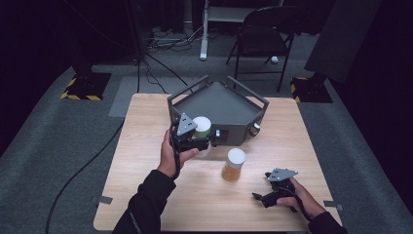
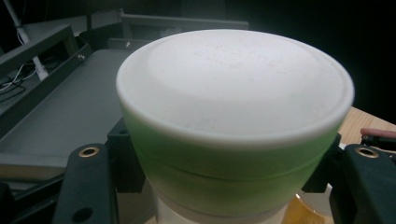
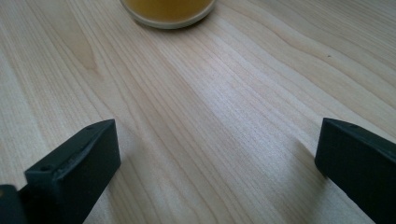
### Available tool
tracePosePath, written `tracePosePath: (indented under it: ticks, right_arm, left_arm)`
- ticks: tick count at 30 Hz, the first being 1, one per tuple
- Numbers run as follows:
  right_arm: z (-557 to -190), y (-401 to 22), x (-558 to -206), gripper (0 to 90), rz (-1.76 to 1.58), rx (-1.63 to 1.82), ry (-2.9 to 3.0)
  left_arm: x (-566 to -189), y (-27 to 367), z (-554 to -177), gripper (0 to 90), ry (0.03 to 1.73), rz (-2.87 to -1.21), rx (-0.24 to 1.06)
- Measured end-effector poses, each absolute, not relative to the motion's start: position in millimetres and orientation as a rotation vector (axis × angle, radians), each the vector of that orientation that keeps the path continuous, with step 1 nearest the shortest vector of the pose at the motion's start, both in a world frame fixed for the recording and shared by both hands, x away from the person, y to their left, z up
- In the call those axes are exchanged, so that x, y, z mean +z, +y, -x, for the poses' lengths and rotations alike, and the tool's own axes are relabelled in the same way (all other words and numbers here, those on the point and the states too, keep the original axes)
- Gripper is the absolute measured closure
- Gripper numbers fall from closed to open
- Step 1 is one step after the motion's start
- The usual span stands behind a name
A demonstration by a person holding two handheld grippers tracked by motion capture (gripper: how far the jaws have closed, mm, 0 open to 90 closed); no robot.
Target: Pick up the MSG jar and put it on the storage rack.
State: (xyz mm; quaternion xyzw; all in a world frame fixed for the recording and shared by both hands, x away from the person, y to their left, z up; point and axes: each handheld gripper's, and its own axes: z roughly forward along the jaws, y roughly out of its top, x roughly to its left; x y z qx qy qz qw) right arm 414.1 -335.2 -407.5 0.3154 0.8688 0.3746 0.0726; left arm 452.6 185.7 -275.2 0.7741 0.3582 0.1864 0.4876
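Observation:
A green jar with a white lid (image 1: pixel 202 126) (image 2: pixel 233 116) is held off the table by my left gripper (image 1: pixel 195 142) (image 2: pixel 224 186), whose jaws are shut on the jar's sides just in front of the grey tray (image 1: pixel 219 105). An amber jar with a white lid (image 1: pixel 234 165) (image 3: pixel 168 11) stands upright on the wooden table. My right gripper (image 1: pixel 265 195) (image 3: pixel 217 163) rests low at the table's front right, jaws open and empty, pointing toward the amber jar.
The grey tray (image 2: pixel 60 112), with raised rails, stands at the table's far middle. The wooden table (image 1: pixel 146 146) has bare surface left and right. A folding chair (image 1: pixel 265 34), stands and cables lie on the floor beyond.

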Motion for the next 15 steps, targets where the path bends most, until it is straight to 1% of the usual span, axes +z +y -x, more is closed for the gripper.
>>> tracePosePath:
  ticks: [15]
  right_arm:
    - [-413.9,-335.1,-407.5,0.0,-0.954,1.124,2.607]
  left_arm:
    - [-258.0,175.6,-477.0,34.1,0.888,-1.859,0.485]
